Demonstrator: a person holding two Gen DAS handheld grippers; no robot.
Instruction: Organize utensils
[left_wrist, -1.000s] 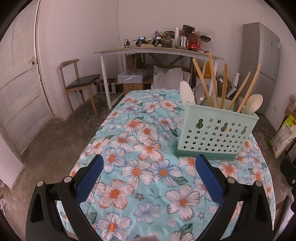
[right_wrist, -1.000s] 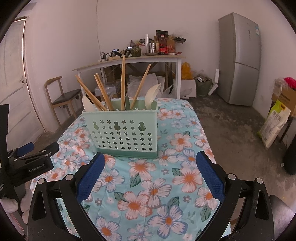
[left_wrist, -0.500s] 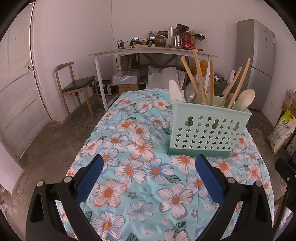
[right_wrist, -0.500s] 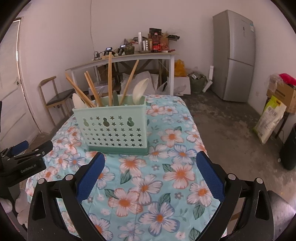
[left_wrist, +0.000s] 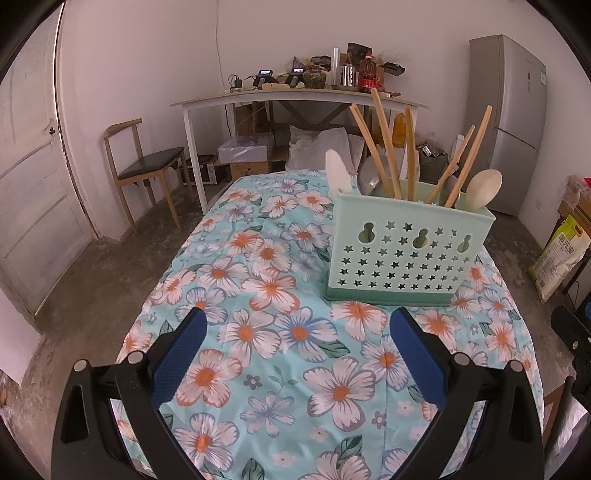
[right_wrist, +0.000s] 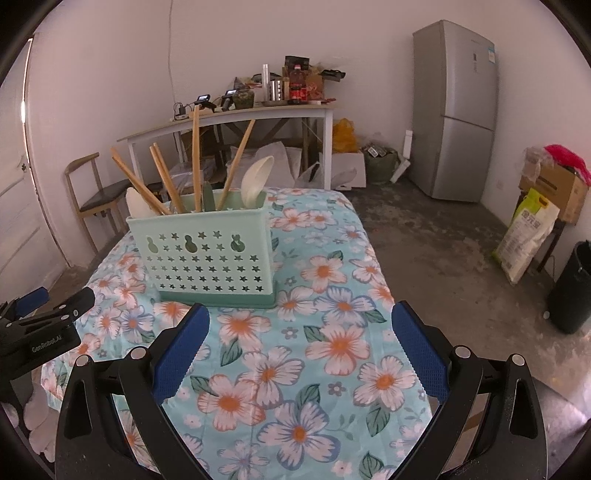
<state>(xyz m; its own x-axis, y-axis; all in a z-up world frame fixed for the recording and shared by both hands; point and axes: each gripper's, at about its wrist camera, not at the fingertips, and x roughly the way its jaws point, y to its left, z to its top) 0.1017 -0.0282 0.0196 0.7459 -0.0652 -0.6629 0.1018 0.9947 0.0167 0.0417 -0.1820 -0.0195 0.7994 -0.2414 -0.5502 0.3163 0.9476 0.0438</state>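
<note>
Bare tablecloth (left_wrist: 295, 354) before utensil caddy (left_wrist: 406, 254), chopsticks (left_wrist: 384, 147) fanning overhead

One mint utensil caddy (left_wrist: 406, 254) stands on the floral counter (left_wrist: 280, 332). In it: five wooden chopsticks (left_wrist: 384, 144), two pale spoons (left_wrist: 482, 186), and perhaps one metal utensil (left_wrist: 369, 173), half hidden.

I see a mint-green plastic utensil caddy (left_wrist: 406, 254) standing upright on the floral tablecloth (left_wrist: 288, 332), its front wall pierced with star cutouts and three gourd-shaped holes. Wooden chopsticks (left_wrist: 384, 147) lean out of it at splayed angles. A pale wooden spoon (left_wrist: 482, 186) pokes up at one end, a white spoon (left_wrist: 338, 171) at the other.
</note>
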